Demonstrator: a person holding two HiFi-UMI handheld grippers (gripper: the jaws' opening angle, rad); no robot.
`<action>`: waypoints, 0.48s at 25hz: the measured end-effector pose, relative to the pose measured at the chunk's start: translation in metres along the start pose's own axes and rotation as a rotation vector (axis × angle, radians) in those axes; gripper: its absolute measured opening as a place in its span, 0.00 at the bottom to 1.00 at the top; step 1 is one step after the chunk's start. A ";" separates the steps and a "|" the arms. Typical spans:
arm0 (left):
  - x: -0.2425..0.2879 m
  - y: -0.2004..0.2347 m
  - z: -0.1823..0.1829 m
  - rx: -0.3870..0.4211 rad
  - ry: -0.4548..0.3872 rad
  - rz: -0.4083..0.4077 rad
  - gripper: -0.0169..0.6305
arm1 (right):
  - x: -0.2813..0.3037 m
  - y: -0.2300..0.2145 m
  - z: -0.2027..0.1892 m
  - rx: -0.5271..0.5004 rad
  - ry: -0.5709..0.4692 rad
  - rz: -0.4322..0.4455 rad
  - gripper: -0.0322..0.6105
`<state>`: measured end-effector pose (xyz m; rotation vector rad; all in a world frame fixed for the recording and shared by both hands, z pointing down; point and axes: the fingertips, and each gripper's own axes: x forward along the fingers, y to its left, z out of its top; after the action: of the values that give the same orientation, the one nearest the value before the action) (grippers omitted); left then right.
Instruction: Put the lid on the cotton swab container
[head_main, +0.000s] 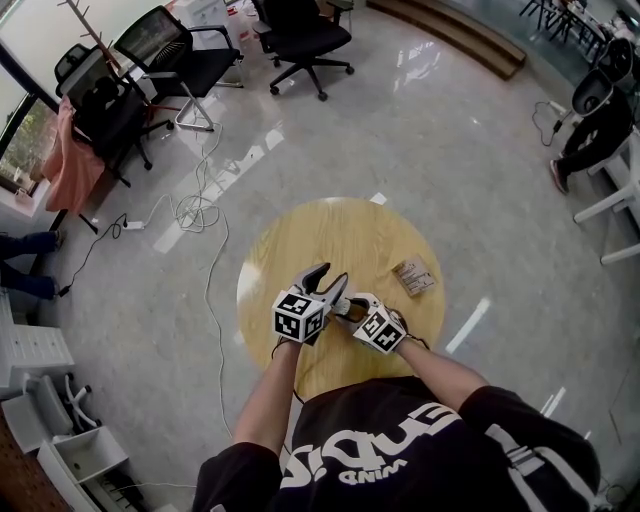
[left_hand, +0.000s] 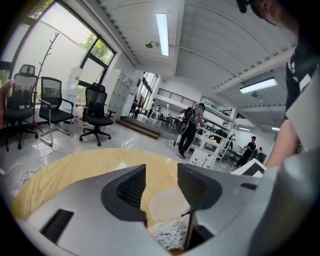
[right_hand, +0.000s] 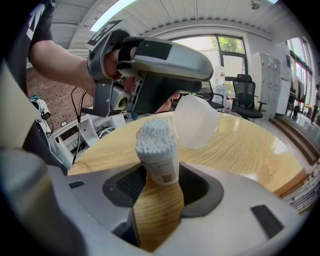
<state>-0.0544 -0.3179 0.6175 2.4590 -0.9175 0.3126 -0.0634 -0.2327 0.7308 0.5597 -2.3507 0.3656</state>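
Cotton swab container: uncapped and packed full with white swabs, their heads bunched above the rim. It leans slightly.

Right gripper: jaws at a middling spread, clamped on the container's lower body, one pad on each side.

Lid: translucent, off the container, just beside and beyond its open top.

Left gripper: jaws spread wide with the lid between them. The lid sits close against the jaw at the view's right, and a strip of table shows between it and the other jaw, so no pinch is evident.

Round wooden table: both grippers are over its near part. A small flat packet lies apart from them, farther out to the right. Office chairs stand on the floor well beyond.

Not determinable: whether the lid rests on the table or hangs clear of it, and whether the container's base touches the table. In the head view, container and lid are too small to make out between the two grippers.
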 end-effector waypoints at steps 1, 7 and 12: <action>0.002 0.000 0.001 0.003 0.003 0.001 0.31 | 0.000 0.000 0.000 0.001 0.001 -0.002 0.36; 0.007 0.004 -0.007 0.006 0.041 0.011 0.31 | 0.002 0.000 -0.001 0.003 0.007 0.001 0.36; 0.006 0.007 -0.015 0.028 0.077 0.046 0.31 | 0.001 0.000 -0.002 0.004 0.003 0.000 0.36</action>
<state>-0.0548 -0.3181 0.6350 2.4358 -0.9443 0.4360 -0.0630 -0.2318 0.7331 0.5602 -2.3474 0.3711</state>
